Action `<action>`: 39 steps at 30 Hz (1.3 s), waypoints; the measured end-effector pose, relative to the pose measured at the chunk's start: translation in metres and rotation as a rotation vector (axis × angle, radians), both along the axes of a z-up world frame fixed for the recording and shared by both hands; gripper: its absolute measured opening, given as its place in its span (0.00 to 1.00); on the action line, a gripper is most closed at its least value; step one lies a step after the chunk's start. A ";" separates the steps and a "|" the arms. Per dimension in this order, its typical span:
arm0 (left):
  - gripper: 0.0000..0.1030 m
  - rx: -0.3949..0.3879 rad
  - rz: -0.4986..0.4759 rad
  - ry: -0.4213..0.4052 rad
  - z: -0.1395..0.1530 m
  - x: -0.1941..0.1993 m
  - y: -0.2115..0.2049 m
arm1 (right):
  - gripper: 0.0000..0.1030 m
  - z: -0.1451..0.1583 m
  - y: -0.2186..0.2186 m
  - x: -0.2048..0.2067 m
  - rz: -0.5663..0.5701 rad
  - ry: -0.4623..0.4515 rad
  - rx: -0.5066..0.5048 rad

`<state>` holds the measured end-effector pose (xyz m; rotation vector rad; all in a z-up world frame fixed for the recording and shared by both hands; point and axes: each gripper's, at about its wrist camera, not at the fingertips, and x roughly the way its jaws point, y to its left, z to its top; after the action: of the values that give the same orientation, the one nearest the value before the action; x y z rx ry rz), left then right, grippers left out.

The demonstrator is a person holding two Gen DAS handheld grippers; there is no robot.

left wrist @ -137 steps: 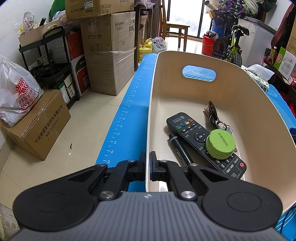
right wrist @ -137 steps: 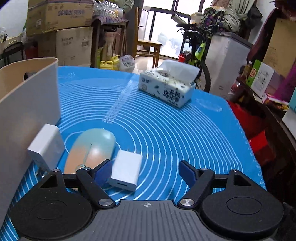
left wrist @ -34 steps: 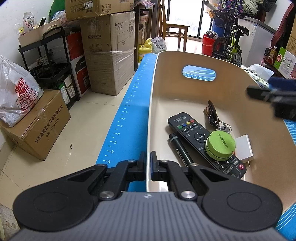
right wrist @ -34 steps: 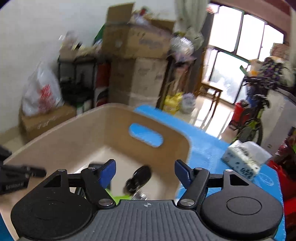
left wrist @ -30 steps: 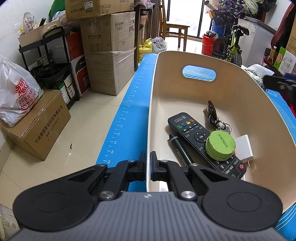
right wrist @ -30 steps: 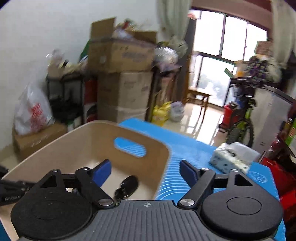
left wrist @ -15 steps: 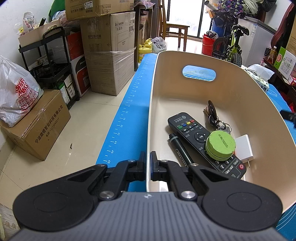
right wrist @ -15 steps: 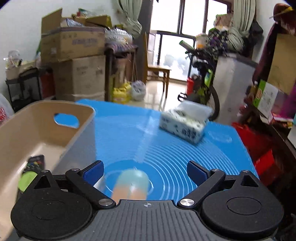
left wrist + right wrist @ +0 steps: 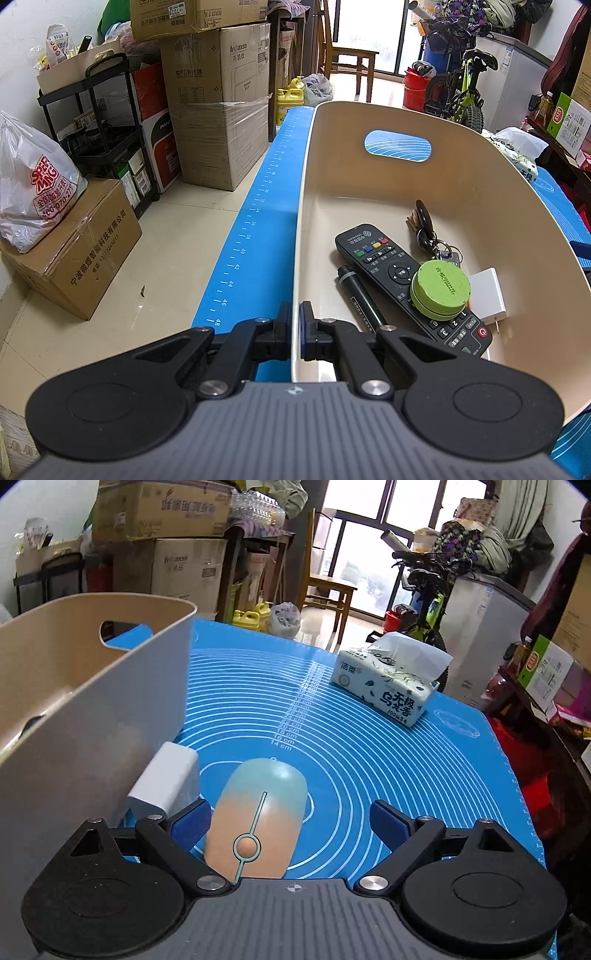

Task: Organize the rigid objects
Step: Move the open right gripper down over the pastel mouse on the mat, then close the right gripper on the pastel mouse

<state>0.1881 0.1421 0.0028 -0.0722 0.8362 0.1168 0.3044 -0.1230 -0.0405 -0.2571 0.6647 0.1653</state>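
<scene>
In the left wrist view, the left gripper (image 9: pixel 294 325) sits at the lower centre of the frame with its jaws pinched tight on the near rim of a beige plastic bin (image 9: pixel 480 177), one finger outside the wall and one inside. The bin fills the right half of that frame and stands on a blue silicone mat (image 9: pixel 255 229) whose ruler markings run up the middle. Inside the bin, toward the lower right, lie a black remote control (image 9: pixel 384 266), a black marker pen (image 9: pixel 360 295) just left of it, a green round tin (image 9: pixel 440 288) resting on the remote's lower end, a white charger plug (image 9: pixel 485 291) touching the tin's right side, and a bunch of keys (image 9: pixel 424 229) above them. In the right wrist view, the right gripper (image 9: pixel 290 821) is at the lower centre, its jaws wide and just beginning to close, with a computer mouse (image 9: pixel 258 816) shaded from teal to peach between them; the left pad stands just beside the mouse, the right pad is well clear, so nothing is gripped. A white power adapter (image 9: pixel 166 782) leans at the left of the mouse, against the outer wall of the bin, which takes up the left side of the frame. A tissue pack (image 9: pixel 388 686) sits on the mat in the upper right, well apart from the mouse.
</scene>
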 end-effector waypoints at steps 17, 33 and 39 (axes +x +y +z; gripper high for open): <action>0.06 0.000 0.000 0.000 0.000 0.000 0.000 | 0.77 -0.027 0.001 0.022 -0.020 0.070 0.076; 0.06 0.001 0.000 0.000 0.000 0.000 0.000 | 0.62 -0.016 -0.001 0.005 -0.030 0.007 0.128; 0.06 0.000 0.000 0.000 0.000 0.000 0.000 | 0.61 -0.006 0.002 0.001 -0.027 -0.016 0.117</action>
<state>0.1881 0.1419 0.0028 -0.0718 0.8361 0.1169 0.3056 -0.1212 -0.0464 -0.1368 0.6396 0.1759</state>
